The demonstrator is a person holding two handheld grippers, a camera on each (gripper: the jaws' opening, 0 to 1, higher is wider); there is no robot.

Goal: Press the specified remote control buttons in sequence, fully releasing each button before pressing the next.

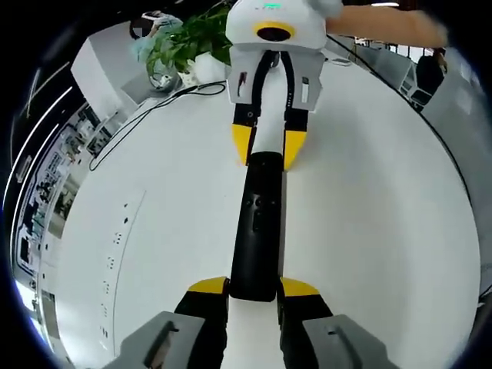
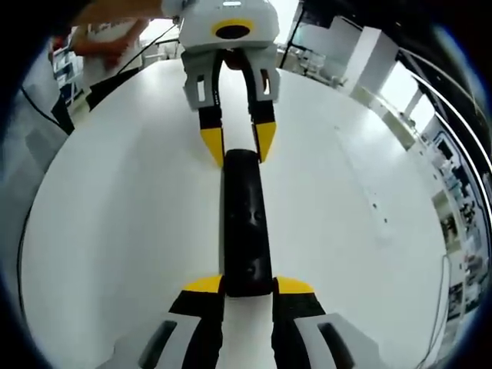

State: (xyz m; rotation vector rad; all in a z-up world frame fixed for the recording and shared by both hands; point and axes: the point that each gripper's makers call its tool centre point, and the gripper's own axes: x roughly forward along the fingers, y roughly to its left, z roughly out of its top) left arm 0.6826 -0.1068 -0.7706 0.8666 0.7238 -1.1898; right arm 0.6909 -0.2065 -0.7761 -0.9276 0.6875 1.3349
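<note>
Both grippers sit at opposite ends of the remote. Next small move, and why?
Probably keep the left gripper steady at its end of the black remote, back the right gripper off the other end, and bring one fingertip over the buttons: each gripper's yellow tips flank an end, and nothing sits on the button face yet.

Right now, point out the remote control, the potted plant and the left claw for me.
remote control (image 1: 256,231), left gripper view, middle of its black body.
potted plant (image 1: 188,40), left gripper view, its green leaves.
left claw (image 1: 254,290), left gripper view, midway between its yellow tips at the remote's near end.
</note>
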